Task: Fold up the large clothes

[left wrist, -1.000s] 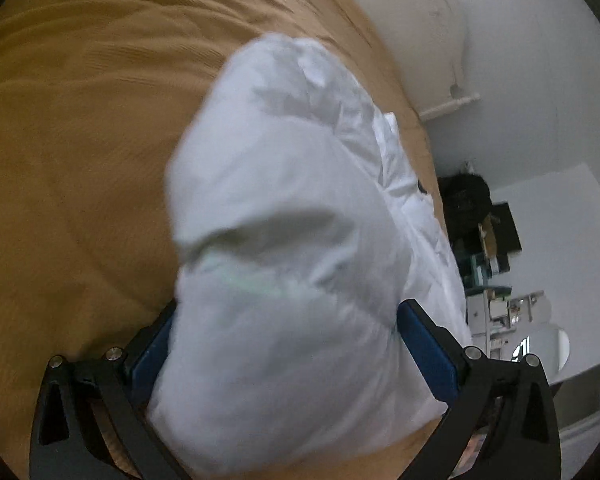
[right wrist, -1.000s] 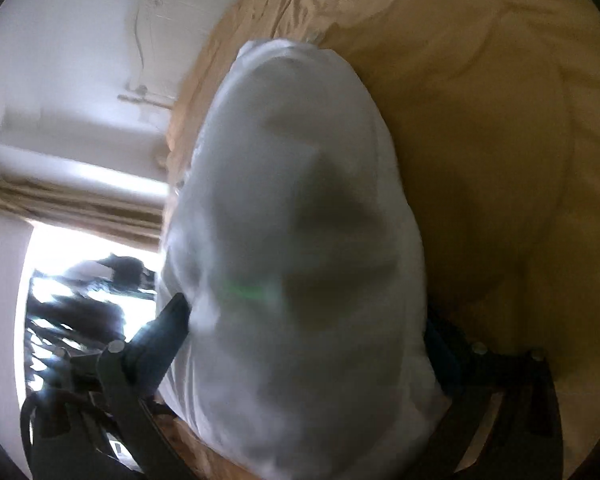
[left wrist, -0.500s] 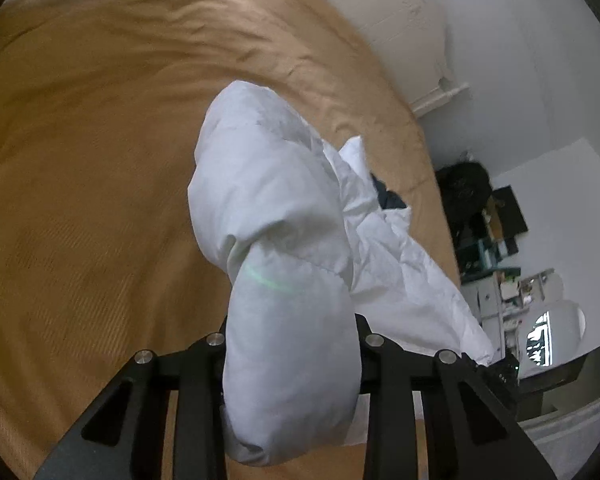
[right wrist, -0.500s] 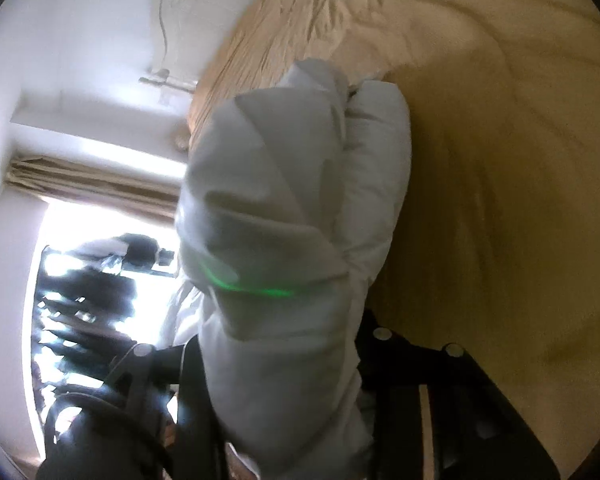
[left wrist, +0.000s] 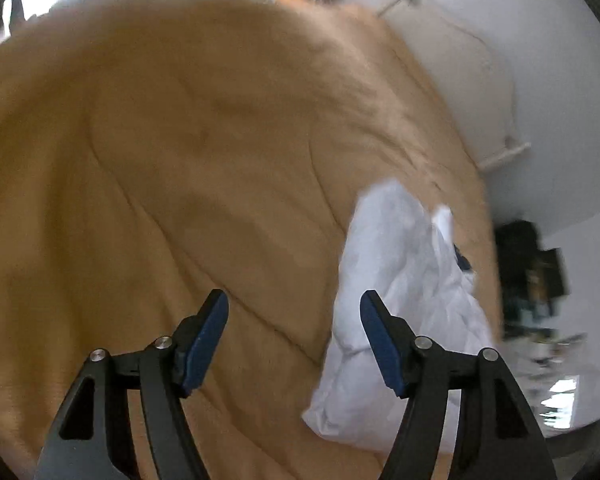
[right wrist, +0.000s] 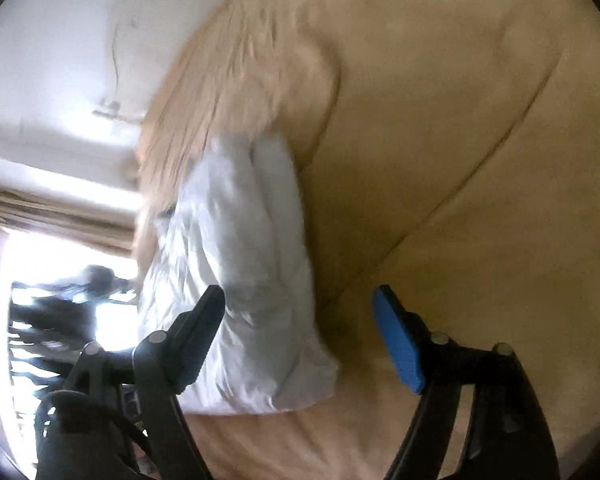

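Garment: one white padded jacket (left wrist: 404,312), bunched and folded over itself, is laid on a bed covered by a tan quilted bedspread (left wrist: 148,168). In the left wrist view the jacket is seen at the right, running along the bed's right edge; a small dark blue patch shows at its far side. In the right wrist view the same jacket (right wrist: 252,264) is seen at the left, along the bed's left edge, its near end a thick rounded fold.

Left gripper (left wrist: 294,308): it is pitched downward toward the bedspread. Its jaws are parted and opening, and only bare bedspread is seen between them. The right-hand blue pad overlaps the jacket's edge in the picture; whether it touches cannot be told.

Right gripper (right wrist: 300,304): it is likewise angled downward over the bed. Its jaws are parted and opening, and nothing is gripped. The jacket's near fold is seen behind the left-hand pad and partly in the gap; the right-hand blue pad is seen against bedspread.

Surroundings: a white wall (left wrist: 500,40) is seen beyond the bed in the left view, with dark clutter (left wrist: 532,264) at the far right. A bright window (right wrist: 52,272) and a tan curtain (right wrist: 40,212) are seen at the left of the right view. Both views are blurred.
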Motion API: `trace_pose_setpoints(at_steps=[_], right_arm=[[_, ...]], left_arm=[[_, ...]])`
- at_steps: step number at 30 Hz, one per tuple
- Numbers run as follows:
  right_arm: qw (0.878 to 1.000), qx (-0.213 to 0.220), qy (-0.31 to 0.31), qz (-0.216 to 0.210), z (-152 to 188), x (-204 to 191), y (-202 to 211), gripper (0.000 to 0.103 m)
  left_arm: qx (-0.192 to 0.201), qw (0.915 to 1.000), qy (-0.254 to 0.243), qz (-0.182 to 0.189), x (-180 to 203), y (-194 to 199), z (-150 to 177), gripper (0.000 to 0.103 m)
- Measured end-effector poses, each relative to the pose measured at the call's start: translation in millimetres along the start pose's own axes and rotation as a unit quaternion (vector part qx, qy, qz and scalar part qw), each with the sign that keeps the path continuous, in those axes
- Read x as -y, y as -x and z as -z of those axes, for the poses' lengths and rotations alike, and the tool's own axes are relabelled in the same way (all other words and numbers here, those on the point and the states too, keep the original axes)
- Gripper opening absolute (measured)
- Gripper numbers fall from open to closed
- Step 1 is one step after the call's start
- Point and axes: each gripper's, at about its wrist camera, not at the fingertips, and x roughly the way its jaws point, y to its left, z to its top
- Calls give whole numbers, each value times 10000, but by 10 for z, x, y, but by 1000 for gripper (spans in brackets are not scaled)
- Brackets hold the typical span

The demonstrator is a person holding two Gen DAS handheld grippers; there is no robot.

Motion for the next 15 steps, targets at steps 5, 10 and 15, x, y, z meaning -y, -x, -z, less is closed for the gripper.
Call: trace_pose_setpoints(at_steps=[5, 10, 15], right_arm=[[9849, 398, 1672, 221, 279, -1139, -49, 62], [9625, -242, 2703, -1, 736, -1958, -874, 37], [9593, -518, 2753, 365, 863, -1937, -1591, 9]], left_arm=[[432, 9830, -1715, -495, 1256, 40, 482, 70], [-7, 9665, -2558, -230, 2049, -456, 1048, 69], [-311, 9603, -2710, -582, 1990, -1031, 1241, 67]])
